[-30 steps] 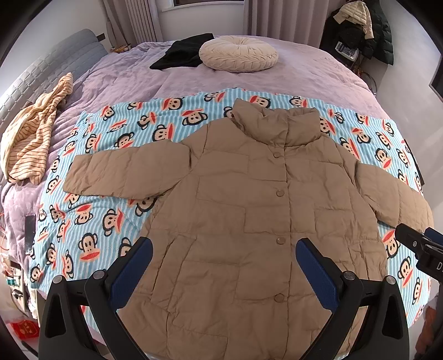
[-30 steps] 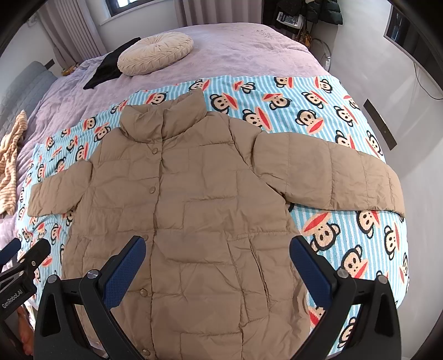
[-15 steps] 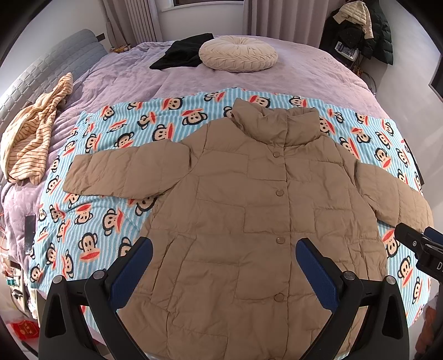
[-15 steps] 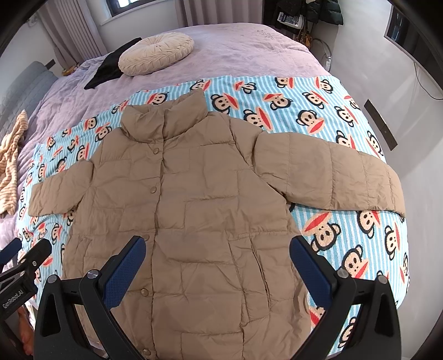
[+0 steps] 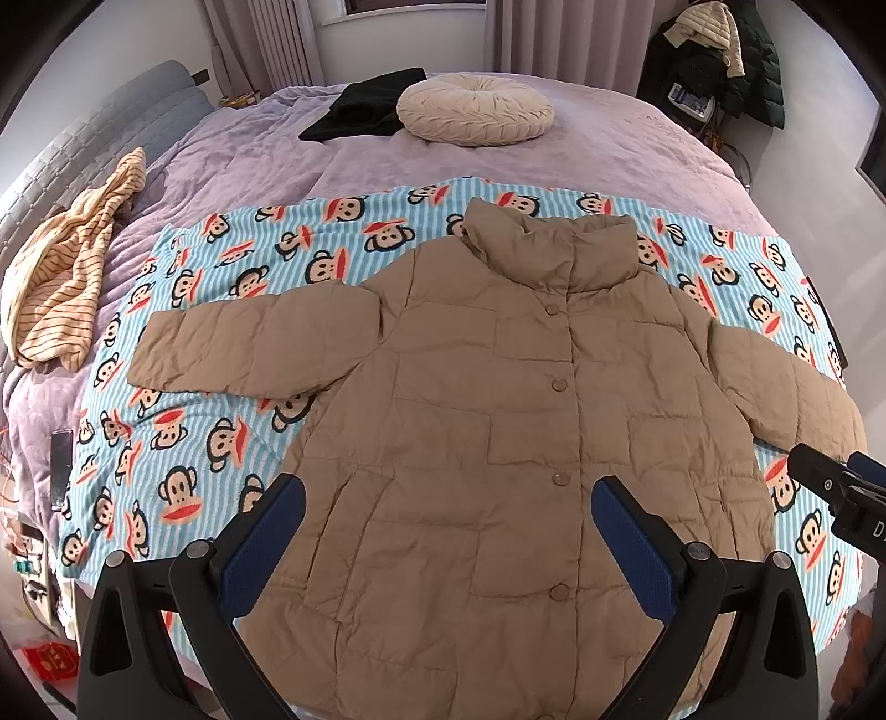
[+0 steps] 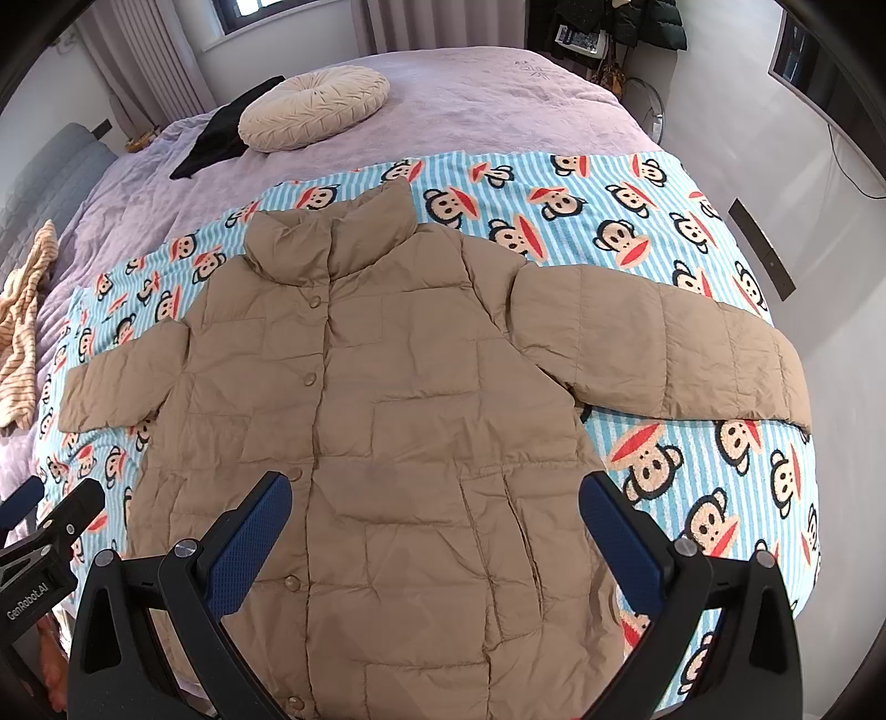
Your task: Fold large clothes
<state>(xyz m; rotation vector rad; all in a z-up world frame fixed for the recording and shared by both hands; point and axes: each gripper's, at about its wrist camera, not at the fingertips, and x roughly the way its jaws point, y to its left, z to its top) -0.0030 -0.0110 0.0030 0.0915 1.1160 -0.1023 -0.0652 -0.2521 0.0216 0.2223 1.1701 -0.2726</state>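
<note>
A tan quilted jacket (image 5: 498,432) lies flat and buttoned on a blue striped monkey-print blanket (image 5: 210,432), collar away from the cameras and both sleeves spread out sideways. The blanket covers the near part of a bed with a lilac cover (image 5: 609,155). Beyond the jacket's collar sit a round cream cushion (image 5: 475,109) and, just beside it, a black garment (image 5: 365,111). Off the jacket's left sleeve, a striped yellow cloth (image 5: 61,288) is bunched near a grey padded headboard (image 5: 83,144). Curtains (image 5: 542,33) hang behind the cushion, and dark coats (image 5: 720,61) hang in the corner.

The left gripper (image 5: 448,520) hovers over the jacket's hem, jaws spread wide, holding nothing. The right gripper (image 6: 434,520) hovers likewise, wide apart and empty.
</note>
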